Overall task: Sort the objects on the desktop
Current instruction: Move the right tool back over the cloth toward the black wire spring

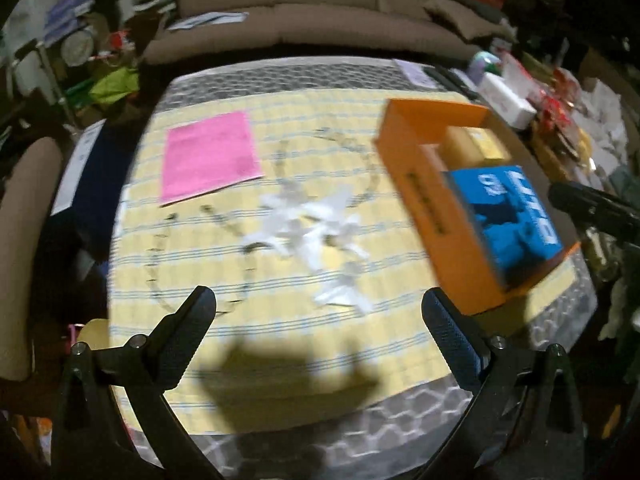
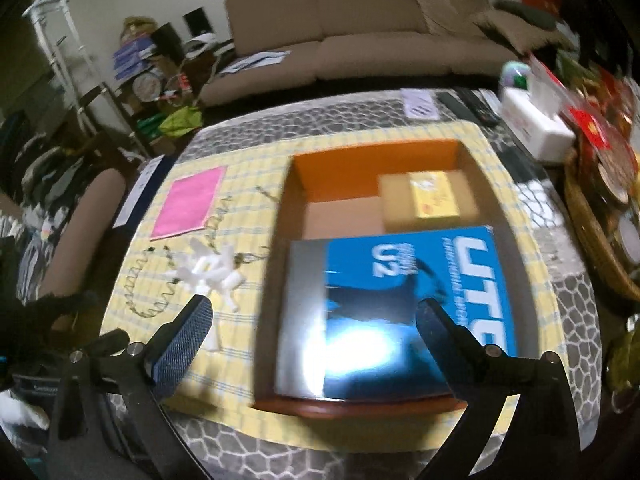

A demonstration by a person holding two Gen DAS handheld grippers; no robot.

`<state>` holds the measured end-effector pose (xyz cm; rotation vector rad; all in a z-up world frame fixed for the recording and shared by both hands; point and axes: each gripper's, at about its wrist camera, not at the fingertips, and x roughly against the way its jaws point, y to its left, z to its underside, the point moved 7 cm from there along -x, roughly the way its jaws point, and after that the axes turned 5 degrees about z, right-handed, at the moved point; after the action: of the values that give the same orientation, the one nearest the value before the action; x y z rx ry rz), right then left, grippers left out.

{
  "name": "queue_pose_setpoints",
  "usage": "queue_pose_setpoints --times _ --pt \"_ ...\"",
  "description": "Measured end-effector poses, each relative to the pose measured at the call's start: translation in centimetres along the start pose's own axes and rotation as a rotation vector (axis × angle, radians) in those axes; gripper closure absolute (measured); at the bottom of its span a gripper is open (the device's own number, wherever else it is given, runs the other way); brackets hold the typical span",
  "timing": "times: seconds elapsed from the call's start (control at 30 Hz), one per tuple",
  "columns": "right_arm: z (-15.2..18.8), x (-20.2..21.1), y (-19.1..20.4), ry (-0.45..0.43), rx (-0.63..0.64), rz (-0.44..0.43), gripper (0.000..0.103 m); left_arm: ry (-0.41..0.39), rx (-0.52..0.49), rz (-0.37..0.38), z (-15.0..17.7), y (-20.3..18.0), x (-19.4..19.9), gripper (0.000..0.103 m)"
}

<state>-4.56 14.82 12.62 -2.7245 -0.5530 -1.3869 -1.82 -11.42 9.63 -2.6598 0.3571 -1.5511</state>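
Observation:
An orange box point(image 1: 416, 184) point(image 2: 372, 156) sits on the yellow checked cloth point(image 1: 280, 344). In it lie a blue and silver package point(image 2: 404, 300) point(image 1: 508, 208), a brown carton point(image 2: 400, 200) and a yellow pack point(image 2: 436, 196). White crumpled paper pieces point(image 1: 308, 224) point(image 2: 212, 272) lie beside thin necklaces point(image 1: 360, 168) point(image 2: 148, 292) at mid cloth. A pink sheet point(image 1: 208, 156) point(image 2: 188, 204) lies at the far left. My left gripper point(image 1: 320, 308) is open and empty above the near cloth. My right gripper point(image 2: 316, 316) is open and empty over the blue package.
A brown sofa point(image 2: 360, 40) stands behind the table. A white tissue box point(image 2: 536, 124), remotes point(image 2: 472, 108) and a basket point(image 2: 600, 200) crowd the right side. A white card point(image 2: 420, 104) lies at the far edge. A chair arm point(image 1: 24, 240) is at left.

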Motion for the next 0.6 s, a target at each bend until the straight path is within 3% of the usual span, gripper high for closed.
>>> queue_pose_setpoints --times 0.17,0.4,0.53,0.6 --pt "-0.1 -1.2 5.1 -0.031 0.070 -0.030 0.000 -0.028 0.078 -0.010 1.0 5.1 0.0 0.000" --pt "0.2 -3.4 11.8 -0.115 0.154 -0.045 0.001 -0.019 0.197 0.016 3.0 10.7 -3.3 0.000" --pt "0.0 -4.9 13.8 -0.139 0.141 -0.084 0.004 0.004 0.164 -0.011 3.6 11.6 -5.2 0.000" --pt "-0.1 -5.9 14.1 -0.135 0.119 -0.108 0.012 0.014 0.125 -0.022 3.6 11.5 -6.0 0.002"
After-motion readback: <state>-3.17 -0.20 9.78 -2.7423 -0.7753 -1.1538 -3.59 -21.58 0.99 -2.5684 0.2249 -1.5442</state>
